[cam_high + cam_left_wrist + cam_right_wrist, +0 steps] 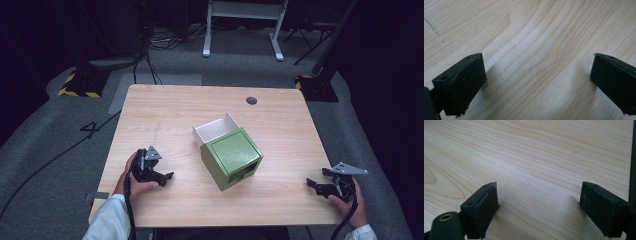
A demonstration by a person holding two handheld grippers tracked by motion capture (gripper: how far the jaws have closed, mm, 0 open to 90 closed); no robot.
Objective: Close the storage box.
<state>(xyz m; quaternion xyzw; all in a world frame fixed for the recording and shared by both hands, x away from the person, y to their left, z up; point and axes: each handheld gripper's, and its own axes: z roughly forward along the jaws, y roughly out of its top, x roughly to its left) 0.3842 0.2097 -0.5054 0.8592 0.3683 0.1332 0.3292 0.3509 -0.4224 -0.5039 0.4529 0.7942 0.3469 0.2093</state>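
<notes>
The left gripper (165,177) rests low on the table (170,107) at the lower left of the high view, jaws spread apart with nothing between them; its own view shows bare wood grain between the two black jaws. The right gripper (313,184) sits at the lower right, near the table's right edge, jaws likewise apart and empty. A hand holds each one, with a white sleeve (107,220) at the bottom left.

Between them, at the middle of the frame and well apart from both, stands the green box (232,157), turned at an angle to the table edges. A white drawer (215,129) sticks out of its upper-left side, pulled partly open, and what looks like a dark slot shows in the face towards the lower right. I cannot tell whether anything lies in the drawer.

To my eye the work in hand is on that drawer, most likely pushing it home or drawing it further. To do it well, I would bring one gripper in to steady the green body, since the box looks light enough to slide, and have the other meet the drawer squarely along its line of travel, so that it does not jam or turn the box.

Counting: two grippers, one green box, one drawer, one table, and one small dark round hole (251,100) near the table's upper right
</notes>
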